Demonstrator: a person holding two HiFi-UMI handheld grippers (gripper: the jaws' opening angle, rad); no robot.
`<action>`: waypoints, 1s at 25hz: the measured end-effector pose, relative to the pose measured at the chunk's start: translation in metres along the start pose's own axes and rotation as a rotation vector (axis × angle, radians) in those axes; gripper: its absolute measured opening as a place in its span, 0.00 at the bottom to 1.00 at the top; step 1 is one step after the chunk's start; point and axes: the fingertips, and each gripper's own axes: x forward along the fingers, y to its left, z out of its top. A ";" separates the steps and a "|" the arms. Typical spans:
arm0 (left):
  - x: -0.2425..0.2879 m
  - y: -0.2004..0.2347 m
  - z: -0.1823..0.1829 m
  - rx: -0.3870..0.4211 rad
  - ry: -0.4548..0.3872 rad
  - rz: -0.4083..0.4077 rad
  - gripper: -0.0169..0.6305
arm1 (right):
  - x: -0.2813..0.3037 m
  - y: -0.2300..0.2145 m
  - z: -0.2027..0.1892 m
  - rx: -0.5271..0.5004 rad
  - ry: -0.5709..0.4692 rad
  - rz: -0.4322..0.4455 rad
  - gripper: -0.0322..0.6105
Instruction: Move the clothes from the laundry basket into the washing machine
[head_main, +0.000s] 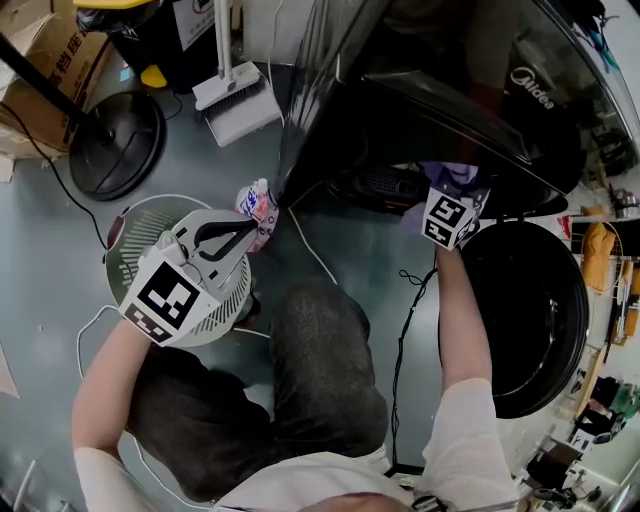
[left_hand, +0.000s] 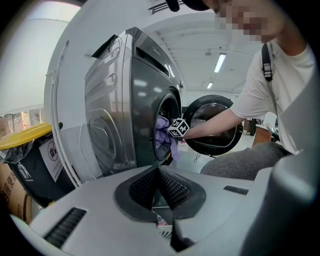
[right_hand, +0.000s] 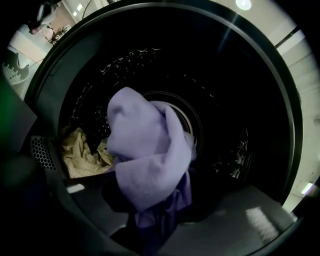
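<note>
The dark washing machine (head_main: 450, 90) stands with its round door (head_main: 530, 320) swung open. My right gripper (head_main: 452, 190) reaches level into the drum (right_hand: 225, 100), shut on a purple cloth (right_hand: 145, 150). The cloth bunches in front of the camera, and its lower end runs down between the dark jaws. A tan garment (right_hand: 82, 152) lies inside at the left. My left gripper (head_main: 250, 228) hovers over the white laundry basket (head_main: 130, 240) with its pads (left_hand: 170, 187) touching. A small pink, white and blue piece (head_main: 258, 205) sits at its tips; I cannot tell if it is gripped.
The person's bent knee (head_main: 320, 350) is between basket and door. A cable (head_main: 410, 300) trails across the grey floor. A broom with dustpan (head_main: 235, 100), a black round base (head_main: 118, 140) and a cardboard box (head_main: 40, 70) stand behind the basket. A yellow-lidded bin (left_hand: 25, 145) is left of the machine.
</note>
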 end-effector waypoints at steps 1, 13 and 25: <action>-0.001 0.000 -0.002 0.001 0.008 0.000 0.04 | 0.000 0.000 0.000 -0.002 -0.005 -0.004 0.34; -0.009 -0.004 -0.017 0.000 0.056 -0.010 0.04 | 0.018 0.045 -0.031 0.062 0.155 0.356 0.85; -0.003 -0.011 -0.016 0.026 0.062 -0.052 0.04 | -0.038 0.054 -0.042 0.057 0.140 0.439 0.87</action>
